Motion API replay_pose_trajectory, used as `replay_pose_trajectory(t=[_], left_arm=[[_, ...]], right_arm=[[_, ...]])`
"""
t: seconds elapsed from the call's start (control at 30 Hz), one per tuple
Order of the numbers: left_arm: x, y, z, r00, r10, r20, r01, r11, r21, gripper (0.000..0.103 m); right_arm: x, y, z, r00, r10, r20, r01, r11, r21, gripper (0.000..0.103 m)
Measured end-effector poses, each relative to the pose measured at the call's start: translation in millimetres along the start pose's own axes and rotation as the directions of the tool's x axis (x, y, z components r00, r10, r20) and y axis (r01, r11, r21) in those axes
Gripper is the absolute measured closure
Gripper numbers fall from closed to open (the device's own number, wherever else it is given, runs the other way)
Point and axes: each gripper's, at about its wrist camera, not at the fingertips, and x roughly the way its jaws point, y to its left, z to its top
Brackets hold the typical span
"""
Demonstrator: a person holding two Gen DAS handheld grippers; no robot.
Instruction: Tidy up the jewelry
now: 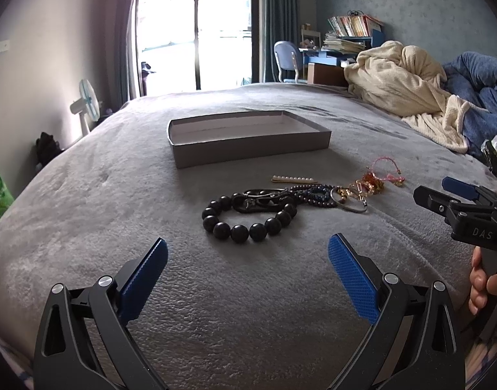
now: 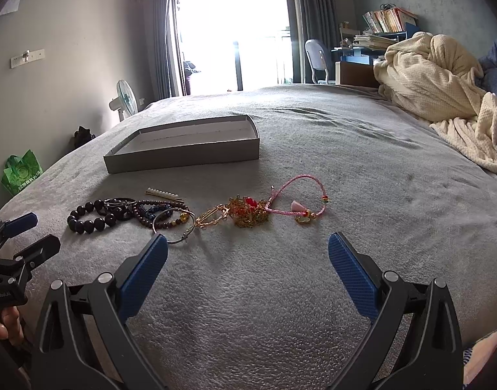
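- The bed, under a grey plush cover, carries everything.
- A cream blanket is heaped at its far right side.
- A shallow grey box, open-topped, sits beyond the jewelry, apart from it.
- The left gripper hangs over the near cover with its jaws wide, holding nothing; the black bead bracelet lies just ahead.
- The right gripper likewise has its jaws wide and holds nothing.
- The jewelry lies in a row: black bead bracelet, dark small-bead strands, silver bangle, gold chain pile, pink cord bracelet.
- A pearl hair clip lies between the row and the box.
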Motion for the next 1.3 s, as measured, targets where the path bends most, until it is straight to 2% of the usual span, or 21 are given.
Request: replay_pose_trajectory(t=[1.3], left_arm=[[7.0, -2.8, -3.4, 1.000, 0.004, -0.023, -0.004, 1.000, -0.011, 0.005]], right_arm=[[4.0, -0.7, -0.7, 1.000, -0.008, -0.007, 0.008, 1.000, 0.010, 0.005]])
